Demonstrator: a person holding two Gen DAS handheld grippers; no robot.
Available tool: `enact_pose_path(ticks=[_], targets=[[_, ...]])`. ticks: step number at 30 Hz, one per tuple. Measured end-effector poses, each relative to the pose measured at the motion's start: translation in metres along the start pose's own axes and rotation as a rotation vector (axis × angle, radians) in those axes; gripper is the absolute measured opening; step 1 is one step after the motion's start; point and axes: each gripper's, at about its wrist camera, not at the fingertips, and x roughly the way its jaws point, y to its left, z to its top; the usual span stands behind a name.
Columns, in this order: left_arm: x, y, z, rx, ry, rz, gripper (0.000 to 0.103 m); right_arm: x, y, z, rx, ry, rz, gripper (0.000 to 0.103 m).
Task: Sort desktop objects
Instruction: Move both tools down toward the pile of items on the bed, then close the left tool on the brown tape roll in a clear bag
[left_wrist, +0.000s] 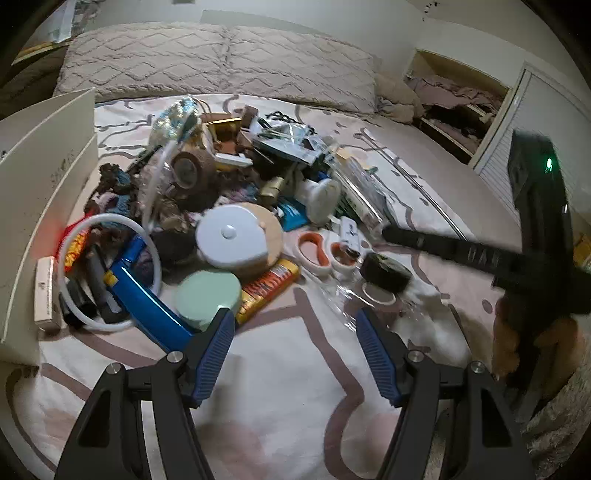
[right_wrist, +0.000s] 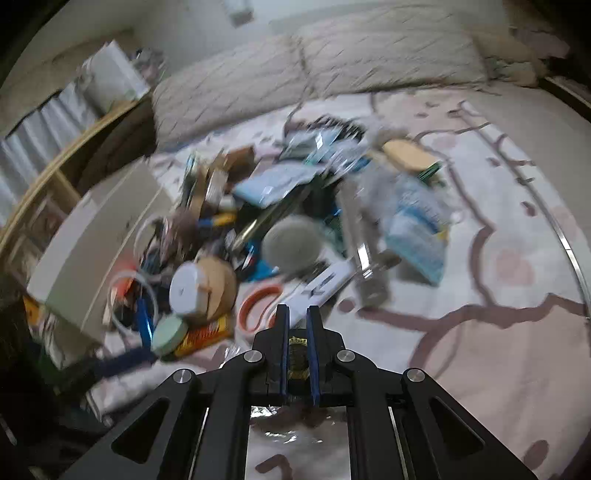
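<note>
**Right jaws clamped on a small dark piece, left jaws standing apart over the bedspread**

Sorting here means working through a tangled heap (left_wrist: 229, 192) of small things lying on a bed (left_wrist: 295, 387), in front of the pillows (left_wrist: 207, 59). The right gripper (right_wrist: 296, 325) has its jaws drawn close on a small dark object with a gold crest (right_wrist: 297, 356); what it is cannot be told, since only a sliver shows between the blue pads. That view is blurred, so the heap reads poorly there.

The left gripper (left_wrist: 295, 325) holds nothing: its jaws stand apart above bare bedspread, just short of the heap's near edge. Closest to it are a mint green round tin (left_wrist: 208, 295), a blue flat case (left_wrist: 147, 295) and a black lidded clear jar (left_wrist: 384, 275).

Handling, as a judgement: the tin looks rigid and light, and would take a grip across its rim, though its smooth side may slip. The jar looks hard and breakable, and is best pinched across the body below the lid, gently. The orange-handled scissors (left_wrist: 317, 251) beyond are stiff and thin; the handle loops offer the safest hold. The white hoop (left_wrist: 110, 273) is tangled among other pieces and may drag them along.
</note>
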Motion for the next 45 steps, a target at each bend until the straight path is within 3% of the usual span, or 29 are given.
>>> enact_pose_path(ticks=[5,9,11,17,21,27,31,35,40,45], targets=[[0.0,-0.003,-0.002,0.001,0.006,-0.006,0.068,0.004,-0.015,0.005,0.061,-0.009,-0.06,0.01],[-0.004,0.002,-0.002,-0.012,-0.006,-0.009,0.068,0.017,-0.019,-0.012,0.096,0.057,-0.061,0.01],[-0.007,0.007,-0.003,-0.028,-0.016,-0.03,0.068,0.014,-0.016,-0.019,0.092,0.045,-0.061,0.01],[-0.013,0.018,-0.005,-0.096,-0.038,-0.1,0.068,0.016,0.004,-0.03,0.072,0.051,-0.01,0.01],[-0.017,0.017,-0.007,-0.091,-0.046,-0.099,0.068,0.019,0.019,-0.037,0.061,0.098,0.086,0.01],[-0.017,0.015,-0.008,-0.083,-0.04,-0.092,0.068,0.004,0.01,-0.04,0.111,0.055,0.028,0.01],[-0.013,0.011,-0.01,-0.084,-0.022,-0.117,0.068,0.009,-0.001,-0.043,0.143,0.071,-0.018,0.01],[-0.012,0.008,-0.012,-0.083,-0.021,-0.139,0.068,0.019,0.01,-0.048,0.097,0.096,-0.012,0.01],[-0.015,0.01,-0.011,-0.084,-0.031,-0.105,0.068,0.026,0.045,-0.055,0.013,0.113,0.131,0.01],[-0.027,0.024,-0.004,-0.098,-0.093,-0.033,0.066,0.029,0.063,-0.057,-0.039,0.128,0.194,0.01]])
